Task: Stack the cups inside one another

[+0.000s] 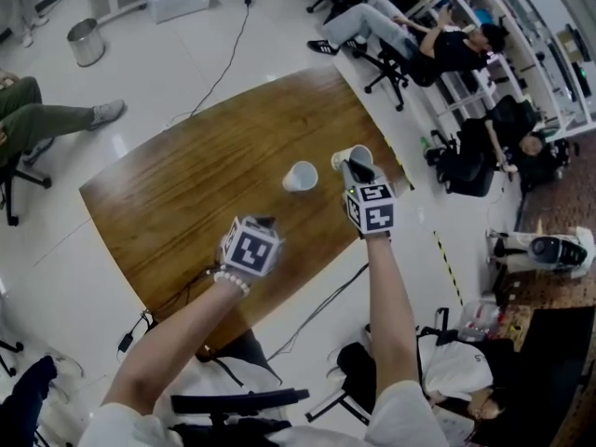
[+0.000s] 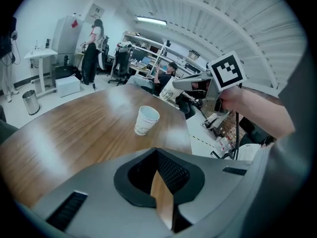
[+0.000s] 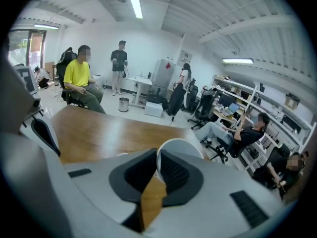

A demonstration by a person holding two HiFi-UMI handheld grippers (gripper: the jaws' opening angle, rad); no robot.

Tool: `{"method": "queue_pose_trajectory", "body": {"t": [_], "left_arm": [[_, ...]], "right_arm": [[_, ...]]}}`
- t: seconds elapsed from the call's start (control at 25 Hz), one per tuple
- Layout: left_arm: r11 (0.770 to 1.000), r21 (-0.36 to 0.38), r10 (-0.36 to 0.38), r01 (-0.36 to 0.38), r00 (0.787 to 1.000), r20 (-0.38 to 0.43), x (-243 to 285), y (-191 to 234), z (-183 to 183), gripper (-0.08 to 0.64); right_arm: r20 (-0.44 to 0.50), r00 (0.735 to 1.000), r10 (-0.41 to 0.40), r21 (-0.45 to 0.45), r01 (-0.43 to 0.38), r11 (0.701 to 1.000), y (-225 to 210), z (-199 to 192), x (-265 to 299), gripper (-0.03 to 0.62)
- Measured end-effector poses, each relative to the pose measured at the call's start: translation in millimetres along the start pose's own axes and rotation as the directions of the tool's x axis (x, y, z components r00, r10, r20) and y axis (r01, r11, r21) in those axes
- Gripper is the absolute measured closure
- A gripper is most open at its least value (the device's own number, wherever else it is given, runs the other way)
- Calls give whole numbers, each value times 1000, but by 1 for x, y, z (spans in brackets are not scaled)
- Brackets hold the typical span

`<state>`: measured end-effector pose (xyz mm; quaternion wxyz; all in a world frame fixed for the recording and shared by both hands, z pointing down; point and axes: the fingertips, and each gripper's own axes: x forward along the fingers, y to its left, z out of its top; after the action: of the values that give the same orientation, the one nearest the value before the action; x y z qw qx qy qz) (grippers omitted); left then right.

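One white paper cup [image 1: 300, 176] stands upright on the oval wooden table [image 1: 186, 194]; the left gripper view shows that cup [image 2: 146, 119] ahead of me. A second white cup [image 1: 352, 155] is lifted off the table at its right side, with my right gripper [image 1: 356, 164] shut on its rim. In the right gripper view the cup's wall [image 3: 184, 149] sits pinched between the dark pads [image 3: 174, 172]. My left gripper [image 1: 266, 221] hovers over the near part of the table, short of the standing cup. Its jaws [image 2: 156, 152] are shut with nothing in them.
Seated people and office chairs ring the table: one in black [image 1: 447, 49] at the far right, one in yellow [image 3: 79, 78] across the room. A metal bin [image 1: 86, 42] stands far left, and a cable [image 1: 228, 59] runs over the floor.
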<state>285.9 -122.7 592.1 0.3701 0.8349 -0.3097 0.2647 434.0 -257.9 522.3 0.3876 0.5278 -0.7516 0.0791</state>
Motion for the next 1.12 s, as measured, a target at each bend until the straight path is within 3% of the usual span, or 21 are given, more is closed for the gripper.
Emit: {"method": "queue_pose_trajectory", "body": {"t": [0.4, 0.76, 1.12], "left_arm": [[1000, -6, 24, -24, 1000, 19, -19, 17, -1, 561], [999, -25, 30, -29, 999, 23, -26, 24, -3, 561], [999, -31, 35, -35, 999, 22, -25, 29, -4, 561]], "right_arm": [[14, 996, 83, -90, -82, 993, 56, 27, -4, 560], [-38, 989, 143, -144, -147, 979, 90, 12, 14, 560], [-92, 980, 176, -143, -188, 972, 104, -6, 23, 560]]}}
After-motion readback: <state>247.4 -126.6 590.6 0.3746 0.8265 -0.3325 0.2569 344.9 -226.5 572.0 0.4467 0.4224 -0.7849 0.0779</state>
